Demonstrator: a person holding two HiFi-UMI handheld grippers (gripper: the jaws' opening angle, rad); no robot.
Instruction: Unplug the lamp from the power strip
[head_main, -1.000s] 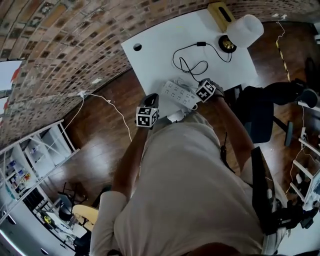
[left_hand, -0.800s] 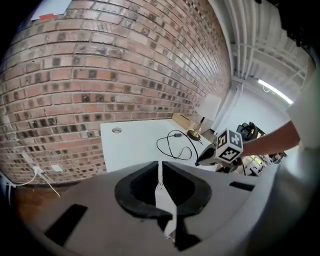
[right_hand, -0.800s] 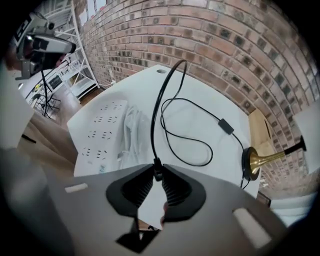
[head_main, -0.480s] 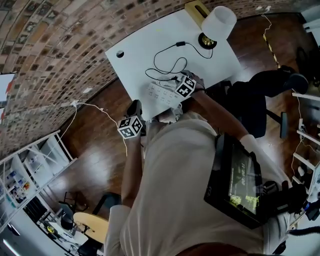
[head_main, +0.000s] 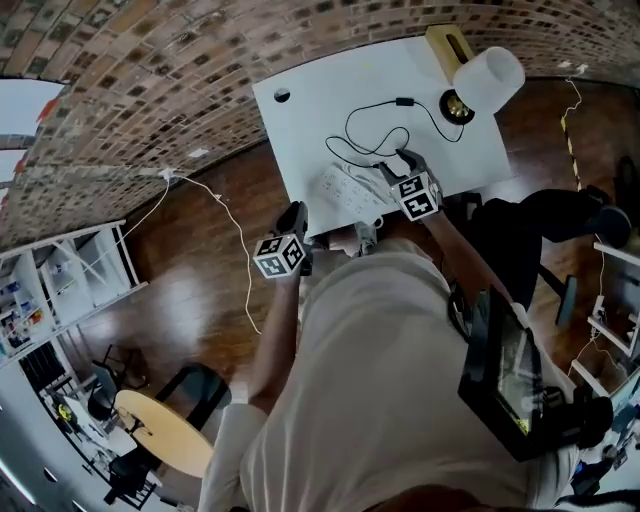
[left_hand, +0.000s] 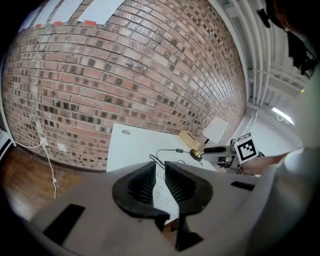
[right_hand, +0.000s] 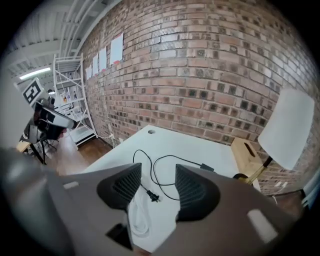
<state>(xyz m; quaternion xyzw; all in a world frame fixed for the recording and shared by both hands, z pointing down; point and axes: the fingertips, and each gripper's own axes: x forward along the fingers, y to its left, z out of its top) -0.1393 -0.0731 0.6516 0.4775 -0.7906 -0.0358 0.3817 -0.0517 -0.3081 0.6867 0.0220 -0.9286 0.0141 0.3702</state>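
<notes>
The lamp, with its white shade (head_main: 487, 72) and brass base (head_main: 456, 105), stands at the table's far right corner. Its black cord (head_main: 372, 128) loops over the white table (head_main: 310, 100). In the right gripper view the black plug (right_hand: 151, 196) lies loose on the table, out of the white power strip (head_main: 345, 190). My right gripper (right_hand: 157, 172) hovers above it, open; its jaws have just been opening and nothing is between them. My left gripper (left_hand: 160, 167) hangs off the table's near edge. Its jaws stand a narrow gap apart, and the strip (left_hand: 161, 189) shows through the gap.
A wooden box (head_main: 447, 42) sits behind the lamp. The strip's white cord (right_hand: 137, 215) coils near the front edge. A brick wall runs along the table's far side. A white cable (head_main: 215, 205) trails over the wooden floor at left, with shelving (head_main: 60, 280) beyond.
My right gripper has lifted off the power strip and its jaws have spread. The left gripper has drawn back from the strip's end toward the table edge.
</notes>
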